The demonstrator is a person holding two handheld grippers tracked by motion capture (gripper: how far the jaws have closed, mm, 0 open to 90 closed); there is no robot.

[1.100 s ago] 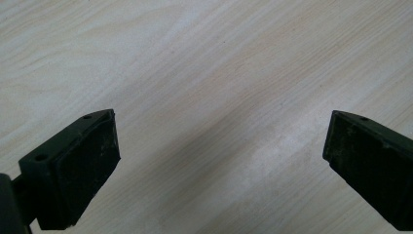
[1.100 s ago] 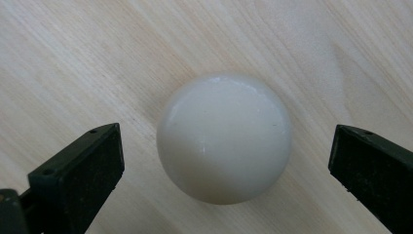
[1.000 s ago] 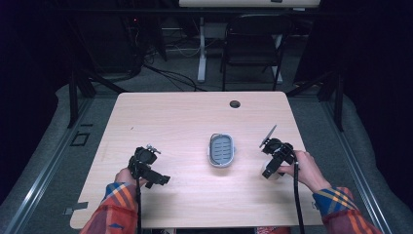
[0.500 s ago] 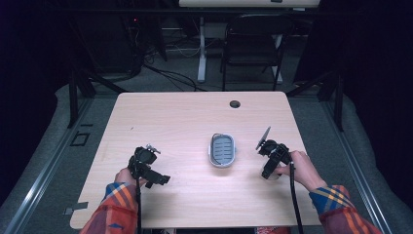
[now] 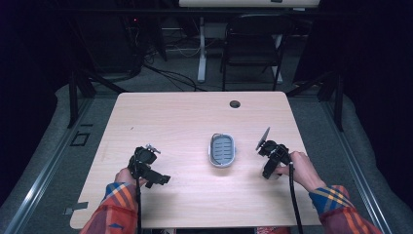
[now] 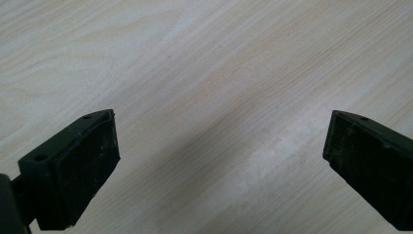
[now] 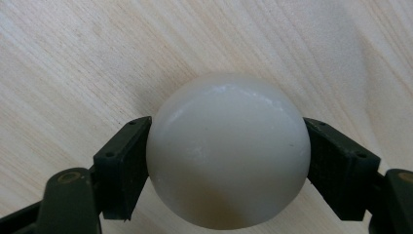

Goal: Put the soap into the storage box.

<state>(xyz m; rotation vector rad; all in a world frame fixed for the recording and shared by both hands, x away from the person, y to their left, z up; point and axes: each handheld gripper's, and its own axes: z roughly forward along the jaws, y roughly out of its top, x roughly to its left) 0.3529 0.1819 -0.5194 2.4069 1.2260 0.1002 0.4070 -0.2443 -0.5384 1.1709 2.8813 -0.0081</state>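
Big light wooden table [image 5: 195,122] fills the scene. Landmark: the small grey oval plastic dish with a ribbed floor [image 5: 222,149], sitting mid-table, empty as far as I can see.

Right gripper [image 5: 271,160] is right of the dish, near it but not touching, person's hand [image 5: 299,168] wrapped around the grip. Up close, the right gripper [image 7: 228,156] is clenched on a smooth off-white rounded bar, likely soap [image 7: 228,148]; both black pads press its sides about mid-height, with bare wood behind it. So the soap is in the right jaws, right of the dish, not yet in it.

Left gripper [image 5: 146,165] is well left of the dish, parked low by the table's near edge. Its own view shows the left gripper [image 6: 219,156] released, jaws wide apart, nothing but wood grain between.

My read: the step is carrying the soap to the dish. To do it well, keep the squeeze steady, since the bar looks slick and rounded and could squirt out. Bring it over the dish's centre, lower until it seats on the ribs, then let go. Avoid knocking the rim, as the dish looks light and may slide.
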